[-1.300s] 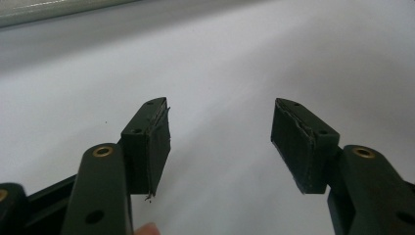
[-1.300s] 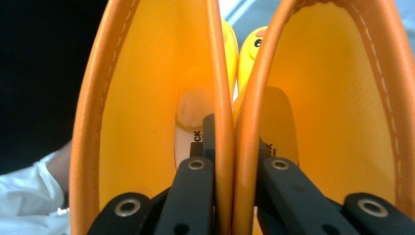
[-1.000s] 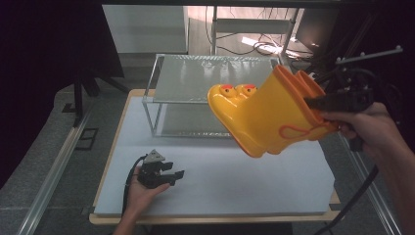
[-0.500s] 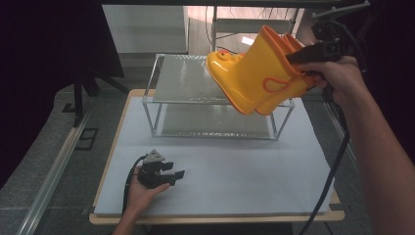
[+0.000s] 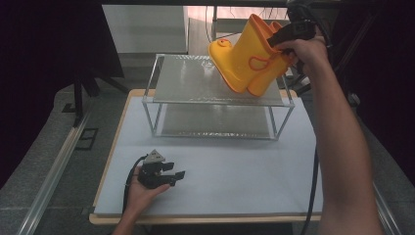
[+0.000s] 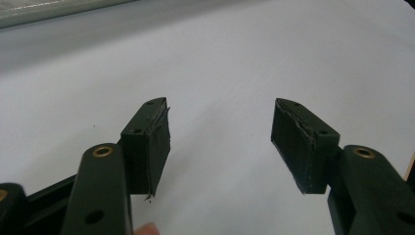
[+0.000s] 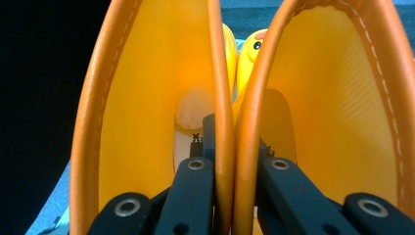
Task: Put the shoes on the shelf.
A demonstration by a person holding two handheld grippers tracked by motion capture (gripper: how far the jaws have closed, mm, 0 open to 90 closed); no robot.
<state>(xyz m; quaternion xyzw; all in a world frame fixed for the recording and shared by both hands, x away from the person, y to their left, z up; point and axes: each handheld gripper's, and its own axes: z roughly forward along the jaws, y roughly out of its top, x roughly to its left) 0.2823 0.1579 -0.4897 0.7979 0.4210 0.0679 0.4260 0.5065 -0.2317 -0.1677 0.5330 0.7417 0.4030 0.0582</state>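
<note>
While the right gripper (image 5: 288,36) pinches the touching inner walls of the yellow boots (image 5: 247,54) and holds them tilted above the far right of the wire rack (image 5: 195,93), they seem not yet set down, and the left gripper (image 6: 220,142) rests wide open and empty on the near table (image 5: 244,176).

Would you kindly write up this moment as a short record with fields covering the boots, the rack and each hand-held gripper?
held item: pair of yellow rubber boots, orange-trimmed, tilted, toes pointing down-left
grip: right hand-held gripper shut on the two adjoining inner cuffs, one jaw inside each boot
boot position: soles at or just above the right end of the top shelf; contact cannot be told
rack: two-tier wire shelf rack at the far side of the white table
left hand-held gripper: open, holding nothing, low over the table near the front-left
</note>
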